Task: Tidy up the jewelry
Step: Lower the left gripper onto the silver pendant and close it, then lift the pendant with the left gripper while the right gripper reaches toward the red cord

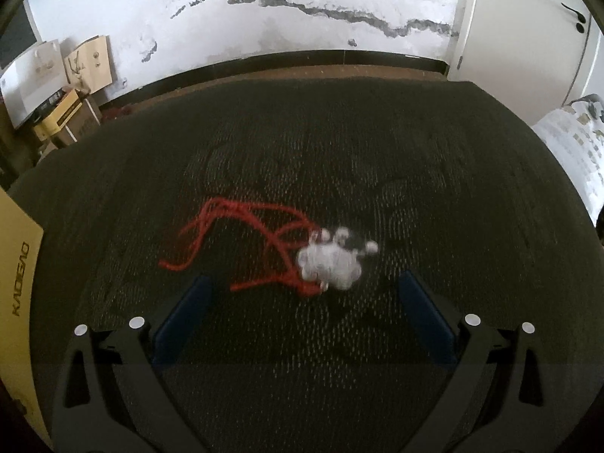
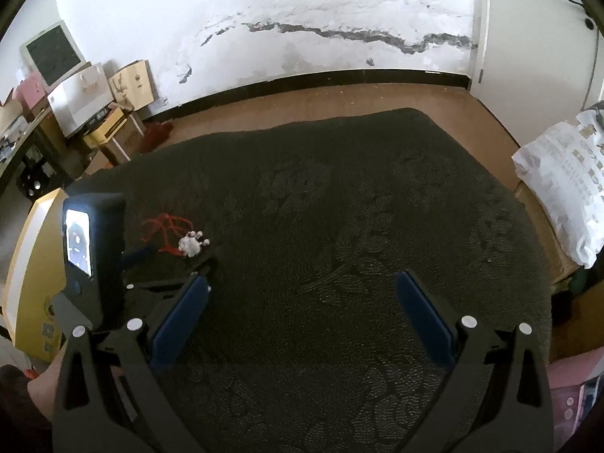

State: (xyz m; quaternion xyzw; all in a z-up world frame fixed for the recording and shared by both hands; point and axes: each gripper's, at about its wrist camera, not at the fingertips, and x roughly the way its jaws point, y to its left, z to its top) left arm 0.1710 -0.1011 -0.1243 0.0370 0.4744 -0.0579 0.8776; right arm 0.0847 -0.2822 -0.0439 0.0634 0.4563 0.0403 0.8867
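Both grippers, left and right, stood wide apart and empty above the dark cloth. White pendant with tangled red cord lay just ahead of the left gripper; apparently no sorting was done yet.

- The right gripper hangs over a dark patterned cloth, its blue fingers wide apart with nothing between them
- A white paw-shaped pendant on a red cord lies far left
- The left gripper sits just beside it, fingers mostly hidden
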